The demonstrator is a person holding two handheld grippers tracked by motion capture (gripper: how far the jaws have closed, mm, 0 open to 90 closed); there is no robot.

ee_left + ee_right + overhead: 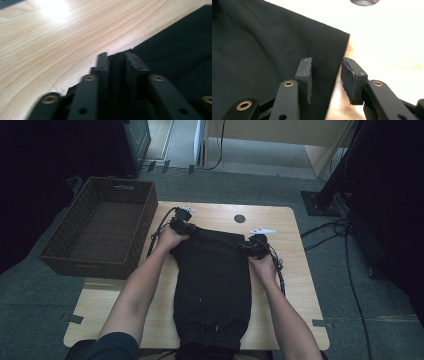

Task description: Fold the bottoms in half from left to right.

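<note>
Wicker basket [100, 227]: one, dark brown and rectangular, standing at the table's left far corner, partly off its edge; its inside looks bare.
Table [295, 270]: one, light wood, with one small dark round hole [239, 218] near its far edge.
Black garment [212, 280]: one, dark cloth lying flat along the middle of the table, running from the far half to the near edge, where it hangs over; its far corners lie at the two grippers.
Forearms: two, coming in from the bottom of the high view, one on each side of the garment.
Left gripper [186, 226]: one, at the garment's far left corner; in the left gripper view [117, 58] its jaws stand close together with a fold of the black cloth pinched between them, so it is clenched on the garment's corner.
Right gripper [256, 245]: one, at the garment's far right edge; in the right gripper view [325, 67] its jaws stand apart above the cloth's edge, one over the garment, the other over the bare wood, pressing on nothing, so it is released.
Cables: one trails from each gripper, two in all, with more lying on the grey floor at the right.
White piece [263, 230]: one, small, on the table just beyond the right gripper.
</note>
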